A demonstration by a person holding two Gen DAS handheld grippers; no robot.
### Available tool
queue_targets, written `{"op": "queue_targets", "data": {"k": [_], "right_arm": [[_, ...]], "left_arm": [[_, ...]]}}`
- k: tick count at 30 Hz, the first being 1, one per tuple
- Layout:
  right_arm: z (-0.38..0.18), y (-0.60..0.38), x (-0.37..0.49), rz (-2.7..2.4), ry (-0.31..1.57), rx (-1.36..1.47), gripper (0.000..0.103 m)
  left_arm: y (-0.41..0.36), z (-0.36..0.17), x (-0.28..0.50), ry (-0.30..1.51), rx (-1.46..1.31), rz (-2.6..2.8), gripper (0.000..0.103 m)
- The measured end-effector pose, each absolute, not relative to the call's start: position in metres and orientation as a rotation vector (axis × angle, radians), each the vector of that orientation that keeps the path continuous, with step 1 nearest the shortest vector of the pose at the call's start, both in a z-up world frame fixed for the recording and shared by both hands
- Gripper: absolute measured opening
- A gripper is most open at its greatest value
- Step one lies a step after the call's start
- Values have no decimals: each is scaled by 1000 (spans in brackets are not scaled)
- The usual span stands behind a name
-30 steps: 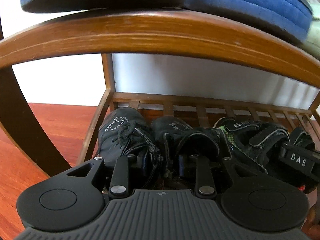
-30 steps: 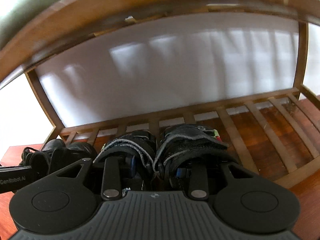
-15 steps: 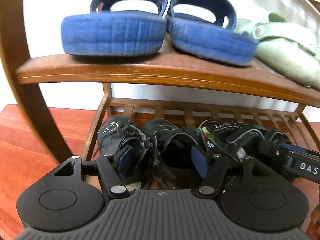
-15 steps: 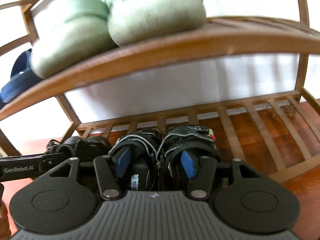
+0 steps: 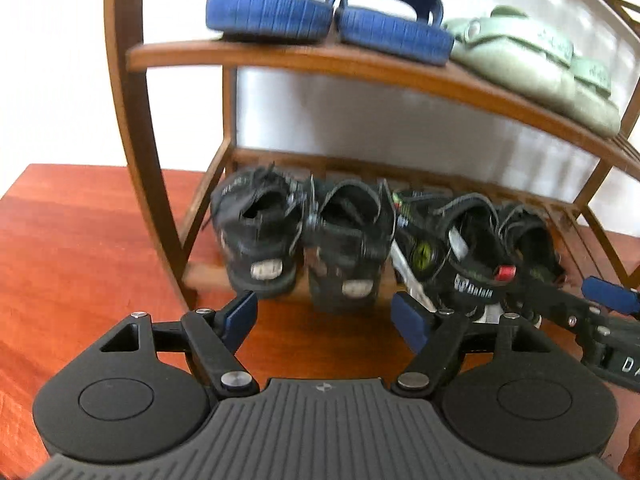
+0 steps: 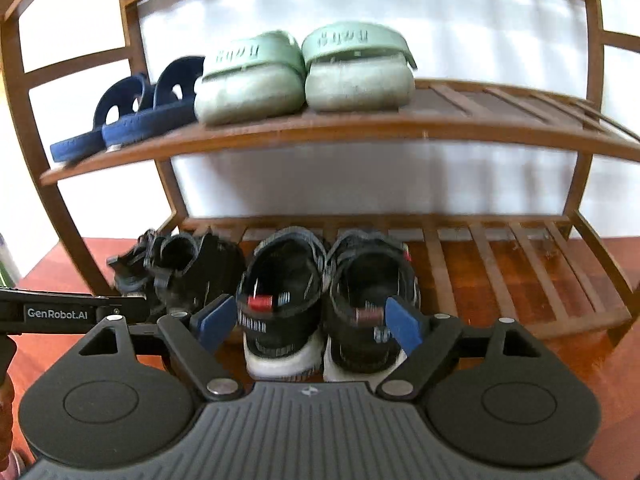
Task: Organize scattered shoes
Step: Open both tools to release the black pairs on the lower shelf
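Note:
A wooden shoe rack [image 5: 288, 58] [image 6: 480, 124] stands on a red-brown floor. On its lower shelf sit a pair of black shoes [image 5: 304, 236] [image 6: 184, 268] at the left and a pair of black sandals with white soles [image 6: 328, 304] [image 5: 476, 248] beside them. My left gripper [image 5: 324, 316] is open and empty, just in front of the black shoes. My right gripper [image 6: 308, 322] is open and empty, just behind the sandals' heels. The right gripper also shows in the left wrist view [image 5: 592, 312].
On the upper shelf lie blue slides [image 5: 328, 12] [image 6: 132, 116] at the left and pale green clogs [image 6: 304, 72] [image 5: 532, 68] beside them. The right half of both shelves [image 6: 520, 264] shows bare slats. A white wall is behind the rack.
Both grippers have opened, let go of their pairs of shoes on the lower shelf, and drawn back and up from the rack. The upper shelf has come into view.

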State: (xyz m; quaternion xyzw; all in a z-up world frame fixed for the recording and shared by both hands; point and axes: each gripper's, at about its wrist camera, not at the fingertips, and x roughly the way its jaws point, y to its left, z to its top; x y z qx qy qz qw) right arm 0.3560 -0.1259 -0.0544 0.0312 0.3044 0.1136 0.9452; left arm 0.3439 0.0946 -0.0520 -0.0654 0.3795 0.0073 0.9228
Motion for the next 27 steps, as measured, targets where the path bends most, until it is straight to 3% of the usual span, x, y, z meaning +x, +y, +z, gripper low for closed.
{"op": "queue_targets", "data": {"k": [12,27], "right_arm": [[-103,-120,361,161,748,119,86],[-123,-101,383,82,754,124,89]], "left_arm": [[99,-77,359,813,-89,19,76],[105,-100,395,834,-64,66,76]]}}
